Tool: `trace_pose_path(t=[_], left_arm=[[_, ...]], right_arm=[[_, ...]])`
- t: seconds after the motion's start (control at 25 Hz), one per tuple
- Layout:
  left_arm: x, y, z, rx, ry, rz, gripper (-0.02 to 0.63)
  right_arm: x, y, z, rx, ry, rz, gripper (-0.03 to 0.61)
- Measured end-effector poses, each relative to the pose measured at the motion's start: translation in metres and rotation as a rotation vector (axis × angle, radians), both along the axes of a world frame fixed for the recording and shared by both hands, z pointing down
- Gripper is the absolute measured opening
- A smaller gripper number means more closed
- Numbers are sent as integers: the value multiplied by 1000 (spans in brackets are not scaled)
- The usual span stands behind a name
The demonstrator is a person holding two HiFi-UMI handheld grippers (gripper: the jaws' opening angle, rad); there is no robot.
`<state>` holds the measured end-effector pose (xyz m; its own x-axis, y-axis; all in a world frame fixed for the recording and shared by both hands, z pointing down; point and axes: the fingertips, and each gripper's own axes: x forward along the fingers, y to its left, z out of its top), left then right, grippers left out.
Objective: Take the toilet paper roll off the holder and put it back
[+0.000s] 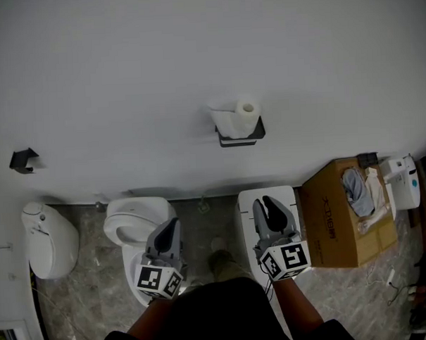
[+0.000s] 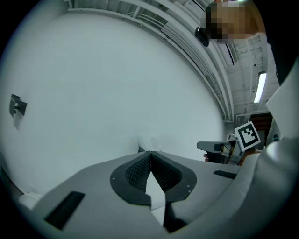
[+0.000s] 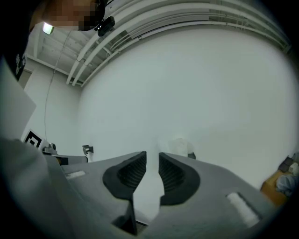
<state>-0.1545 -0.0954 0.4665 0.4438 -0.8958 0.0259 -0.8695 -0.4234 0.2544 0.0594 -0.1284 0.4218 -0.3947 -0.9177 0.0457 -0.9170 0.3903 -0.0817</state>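
Head view: at 12 o'clock on the white wall, toilet paper roll (image 1: pixel 244 115) sitting on the black holder (image 1: pixel 241 138), loose sheet hanging at its left. Well apart from it, at 7 o'clock, left gripper (image 1: pixel 172 227) held above the white toilet (image 1: pixel 134 222). At 5 o'clock, right gripper (image 1: pixel 269 204) held over a white rectangular unit (image 1: pixel 248 231), with a cardboard box (image 1: pixel 335 217) just beside at 3 o'clock. Small black wall hook (image 1: pixel 22 160) at 9 o'clock.

Left gripper view: jaws fully together, tips touching, nothing clamped. Aimed at the wall, holder only faint just past the tips at 12 o'clock.

Right gripper view: jaws parted by only a narrow slit, nothing in it. Roll pale against the wall at 1 o'clock beyond the tips, untouched.
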Motion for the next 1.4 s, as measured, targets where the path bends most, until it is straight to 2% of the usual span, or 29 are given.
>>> trace_pose_path(t=[0.04,0.12,0.16,0.48,1.4], left_arm=[[2,5,0,5,-7,13,17],[7,14,0,16,-22,39,17],[9,18,0,20,-23,46,17],[15,34,-5,35,-27,61,17],[11,4,-4,36,-37,59,17]], right_arm=[[0,12,5,-9,1,11,73],[2,32,12,-19,2,35,6],[3,41,15,-23,2,45,-1],[10,70,15,-10,42,99,-2],[3,43,14,-17,76,87,-3]])
